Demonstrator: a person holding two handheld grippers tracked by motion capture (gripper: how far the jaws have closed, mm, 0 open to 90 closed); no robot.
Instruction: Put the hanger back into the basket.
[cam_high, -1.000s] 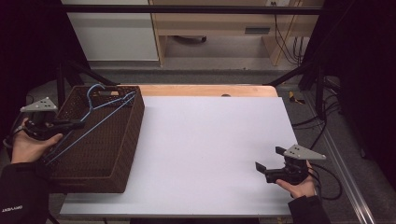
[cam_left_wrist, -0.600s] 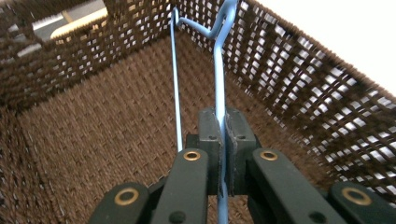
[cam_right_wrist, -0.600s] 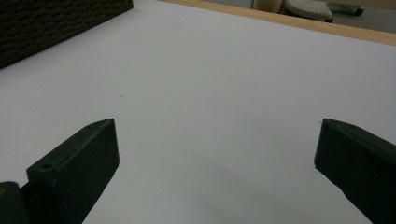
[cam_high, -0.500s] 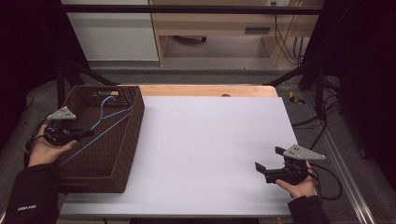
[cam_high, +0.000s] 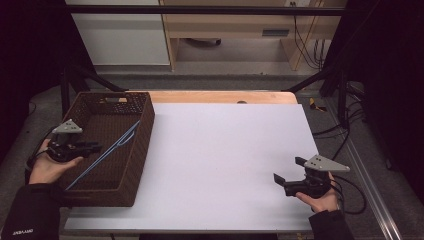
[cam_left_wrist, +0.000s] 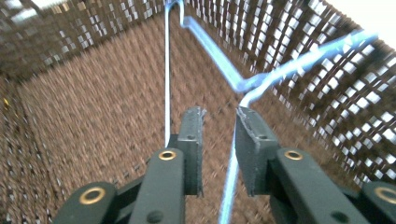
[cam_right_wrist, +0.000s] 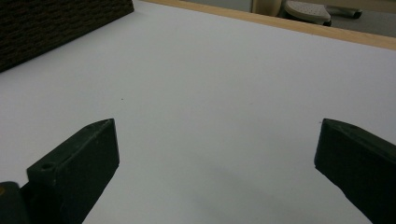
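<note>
Two hands are holding grippers: the left gripper (cam_high: 95, 147), at nine o'clock, is reaching palm-up into the wicker basket (cam_high: 134, 165), jaws narrowly parted around a blue wire hanger (cam_left_wrist: 232, 170). At four o'clock the right gripper (cam_high: 286, 176) is resting on the white table (cam_high: 225, 145), jaws spread wide.

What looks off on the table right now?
The blue wire hanger lies slanted in the brown wicker basket, one end propped at the right wall's rim rather than flat. The left claw is at it, one wire between its parted jaws. The right claw sits open, empty.
</note>
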